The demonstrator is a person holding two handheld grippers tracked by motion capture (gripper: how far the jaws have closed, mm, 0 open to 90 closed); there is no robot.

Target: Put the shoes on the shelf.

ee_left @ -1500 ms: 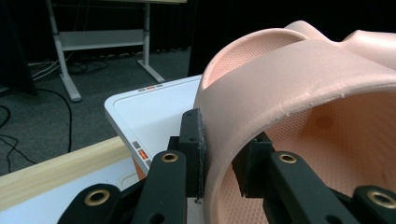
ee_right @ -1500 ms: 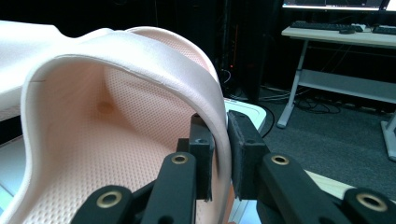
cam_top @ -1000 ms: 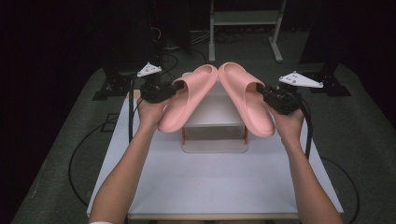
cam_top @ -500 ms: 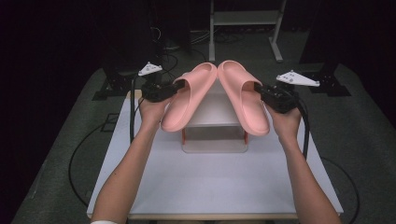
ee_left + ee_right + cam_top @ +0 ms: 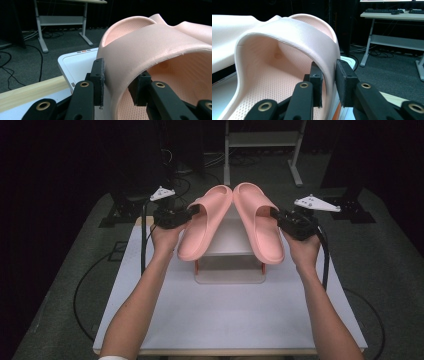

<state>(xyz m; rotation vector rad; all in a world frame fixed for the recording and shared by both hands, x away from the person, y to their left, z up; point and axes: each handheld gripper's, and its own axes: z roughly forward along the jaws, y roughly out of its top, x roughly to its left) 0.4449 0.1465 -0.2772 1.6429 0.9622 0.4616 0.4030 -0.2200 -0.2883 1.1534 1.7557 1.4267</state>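
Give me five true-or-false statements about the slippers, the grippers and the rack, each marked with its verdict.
1. Each gripper has a pink slipper's strap between its jaws. True: left gripper at the left slipper, right gripper at the right slipper.
2. The slippers lie flat on the table. False: they sit over the small white rack.
3. The slippers' far ends nearly meet. True.
4. The slippers are blue. False: pink.
5. One hand is bare. False: both carry grippers.

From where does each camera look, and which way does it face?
High view: above the person's side, looking forward and down; shows forearms, left claw, right claw.
Left gripper view: rides left claw, looks along its jaws, just opening, at left slipper, strap between them.
Right gripper view: same for right claw, right slipper.
All share both slippers.
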